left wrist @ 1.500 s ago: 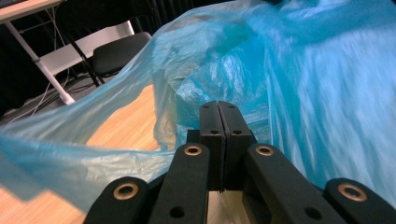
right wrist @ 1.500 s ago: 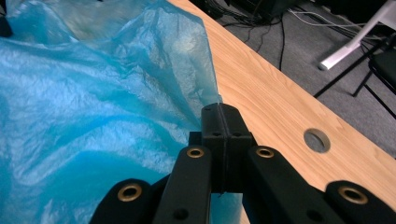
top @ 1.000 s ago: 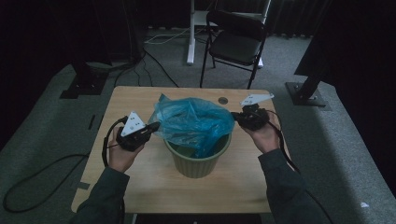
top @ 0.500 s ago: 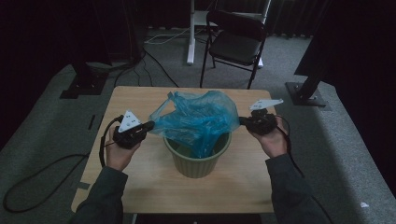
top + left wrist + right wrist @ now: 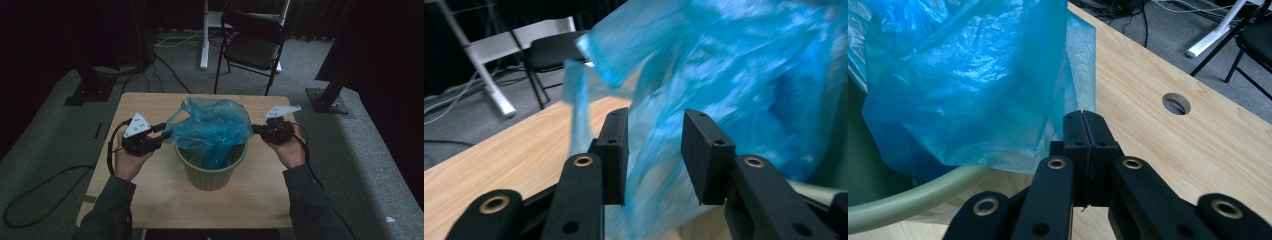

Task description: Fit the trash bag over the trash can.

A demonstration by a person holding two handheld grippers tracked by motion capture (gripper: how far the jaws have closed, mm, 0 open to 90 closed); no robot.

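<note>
Blue plastic bag [image 5: 215,127] billows above green bin [image 5: 210,170].

One blue plastic bag [image 5: 212,127], one green bin [image 5: 210,170], one wooden table [image 5: 150,195], two grippers, one folding chair [image 5: 252,47].

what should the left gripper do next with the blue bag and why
Probably close the left gripper again on the blue bag: its jaws have just been opening, plastic loose between them, and the bag isn't yet over the green bin's rim.
</note>
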